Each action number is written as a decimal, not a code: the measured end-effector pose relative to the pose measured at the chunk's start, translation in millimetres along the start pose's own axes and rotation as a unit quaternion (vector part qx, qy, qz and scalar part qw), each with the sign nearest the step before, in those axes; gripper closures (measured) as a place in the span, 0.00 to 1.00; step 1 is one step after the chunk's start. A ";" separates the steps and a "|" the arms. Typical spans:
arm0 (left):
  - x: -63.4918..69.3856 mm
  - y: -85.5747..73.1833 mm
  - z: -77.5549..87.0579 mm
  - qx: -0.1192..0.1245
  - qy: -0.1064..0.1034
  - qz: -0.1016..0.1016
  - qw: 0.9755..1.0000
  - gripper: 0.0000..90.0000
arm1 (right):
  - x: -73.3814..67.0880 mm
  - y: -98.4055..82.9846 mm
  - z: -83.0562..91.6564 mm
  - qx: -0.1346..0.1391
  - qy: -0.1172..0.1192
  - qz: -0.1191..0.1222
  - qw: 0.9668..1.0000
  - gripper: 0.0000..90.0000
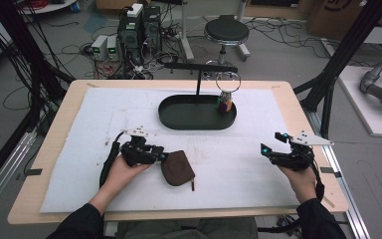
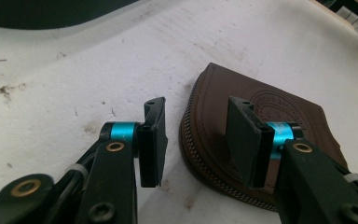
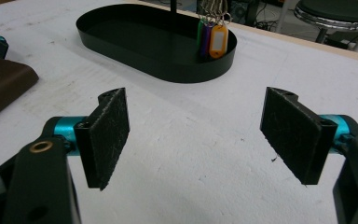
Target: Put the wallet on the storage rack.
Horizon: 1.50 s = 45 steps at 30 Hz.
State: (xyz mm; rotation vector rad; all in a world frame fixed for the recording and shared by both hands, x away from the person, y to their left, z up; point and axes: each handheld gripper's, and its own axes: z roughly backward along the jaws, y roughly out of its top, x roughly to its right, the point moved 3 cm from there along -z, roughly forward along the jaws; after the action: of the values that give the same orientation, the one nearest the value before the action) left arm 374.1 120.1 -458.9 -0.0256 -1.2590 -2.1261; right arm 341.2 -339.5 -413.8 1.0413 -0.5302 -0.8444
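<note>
A brown leather pouch (image 1: 178, 168) (image 2: 209, 116) lies flat on the white mat (image 1: 99, 114), near the front left of centre. My left gripper (image 1: 163, 155) (image 2: 196, 102) sits at the pouch's left edge. Its jaws straddle the rounded stitched rim, one pad over the mat and the other over the leather, with a gap on both sides. At the front right my right gripper (image 1: 272, 142) (image 3: 196, 100) is held open above bare mat, nothing between its pads. In the right gripper view the pouch (image 3: 0, 88) shows at the far left.
A black oval tray (image 1: 179, 124) (image 3: 121, 46) stands at the back centre, with a thin black T-stand (image 1: 198, 79) rising from it. Coloured key tags (image 1: 225, 104) (image 3: 212, 39) on a ring hang into its right end. A round stool (image 1: 226, 32) stands beyond the table.
</note>
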 end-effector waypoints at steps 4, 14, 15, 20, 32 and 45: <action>0.6 -0.9 0.3 -0.008 -0.012 0.015 1.000 0.69 | -0.8 0.2 -0.2 0.000 0.003 0.001 1.000 0.27; 6.7 -3.4 -0.1 -0.010 -0.047 0.029 0.998 0.86 | -1.2 1.2 -0.5 0.001 0.005 0.001 1.000 0.28; 6.6 -3.4 0.4 -0.006 -0.049 0.026 0.998 0.89 | -1.2 1.5 -0.5 0.002 0.004 0.002 1.000 0.28; 10.2 -0.9 2.0 0.023 -0.066 0.019 0.997 0.93 | -1.9 2.2 -0.4 0.004 0.005 0.002 1.000 0.28; 34.6 23.3 20.2 0.110 -0.064 -0.084 0.988 0.96 | -13.4 10.6 -4.4 0.015 0.020 0.006 1.000 0.28; 63.5 37.4 20.1 0.132 -0.086 -0.175 0.972 0.96 | -57.8 30.9 -27.3 0.019 0.112 0.043 0.993 0.28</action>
State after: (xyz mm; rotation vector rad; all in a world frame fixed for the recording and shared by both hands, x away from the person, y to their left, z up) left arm 338.6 90.5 -398.0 0.1394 -1.7499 -2.2655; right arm 338.3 -270.5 -397.3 1.1249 -0.3996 -0.6336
